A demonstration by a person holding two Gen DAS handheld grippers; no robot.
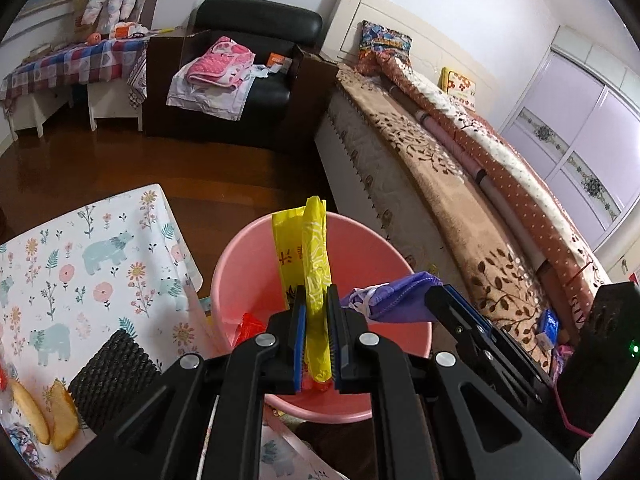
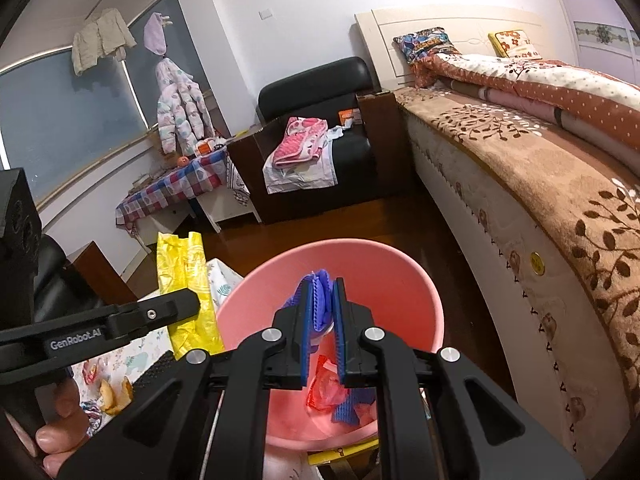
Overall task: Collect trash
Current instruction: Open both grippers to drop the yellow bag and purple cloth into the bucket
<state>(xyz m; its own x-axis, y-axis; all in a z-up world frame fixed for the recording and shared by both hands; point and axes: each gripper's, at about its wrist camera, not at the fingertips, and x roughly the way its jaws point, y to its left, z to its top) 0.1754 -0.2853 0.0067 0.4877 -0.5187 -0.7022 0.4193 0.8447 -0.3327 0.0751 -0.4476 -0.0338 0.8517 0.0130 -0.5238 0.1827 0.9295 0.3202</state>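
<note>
Two grippers, both loaded, both over the pink bucket (image 1: pixel 256 264). Left gripper (image 1: pixel 317 320) is clamped on a yellow plastic wrapper (image 1: pixel 314 256) — long axis running up along the fingers, its top over the bucket's far rim. Right gripper (image 2: pixel 323 312) is pinched shut on a purple crumpled bag (image 2: pixel 320 300), about mid-mouth, so it looks better centred for a drop. Red wrapper (image 2: pixel 326 390) already lies at the bottom. Floral tablecloth (image 1: pixel 92 264) corner touches the bucket's left rim; the bed (image 2: pixel 520 200) stands near on the right — open room is straight down.

Bucket (image 2: pixel 400 276) rim at 6 o'clock was hidden behind gripper arms; wrapper (image 1: pixel 296 264) print was unreadable.
</note>
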